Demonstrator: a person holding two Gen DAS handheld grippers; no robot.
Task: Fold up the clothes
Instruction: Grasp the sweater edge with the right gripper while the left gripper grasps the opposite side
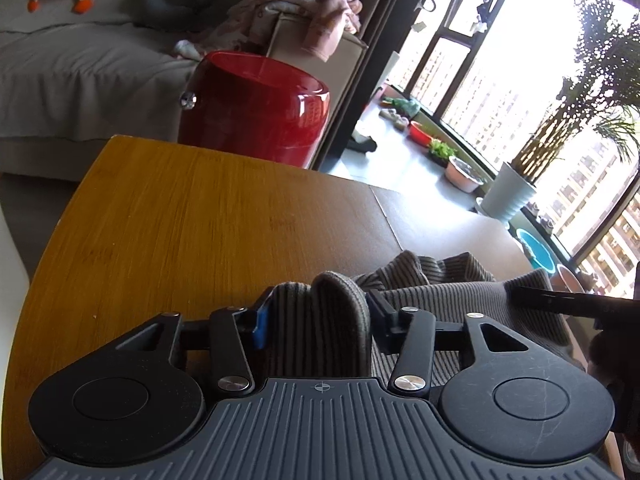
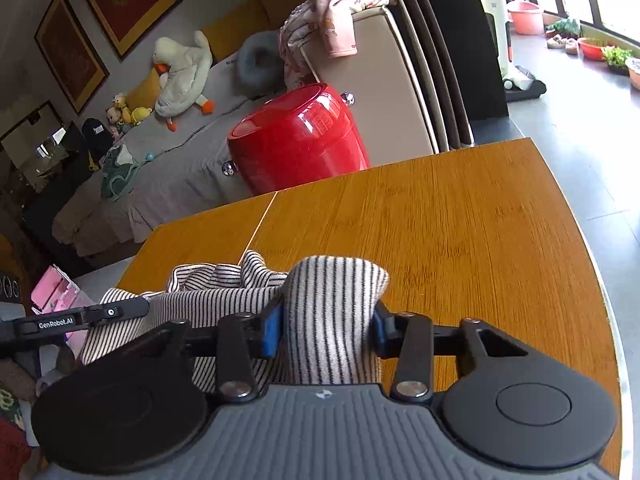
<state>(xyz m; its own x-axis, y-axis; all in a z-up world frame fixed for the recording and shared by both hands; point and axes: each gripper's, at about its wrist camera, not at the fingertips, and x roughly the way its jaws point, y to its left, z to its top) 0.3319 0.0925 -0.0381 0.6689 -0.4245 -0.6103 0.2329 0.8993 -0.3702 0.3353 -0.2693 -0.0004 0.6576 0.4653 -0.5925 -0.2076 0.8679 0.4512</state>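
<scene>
A black-and-white striped garment (image 1: pixel 460 292) lies bunched on the wooden table (image 1: pixel 200 220) near its front edge. My left gripper (image 1: pixel 320 316) is shut on a fold of it, which bulges up between the blue pads. In the right wrist view the same garment (image 2: pixel 224 292) spreads leftward on the table (image 2: pixel 460 220). My right gripper (image 2: pixel 326 328) is shut on another bunched fold. Each gripper shows in the other's view: the right one's finger (image 1: pixel 560 304) at the right, the left one's finger (image 2: pixel 80 318) at the left, both over the cloth.
A glossy red round stool (image 1: pixel 256 104) (image 2: pixel 296 140) stands just beyond the table's far edge. Behind it is a grey sofa (image 2: pixel 180 160) with plush toys and pink clothes (image 2: pixel 340 12). Potted plants (image 1: pixel 516 184) and basins line the window.
</scene>
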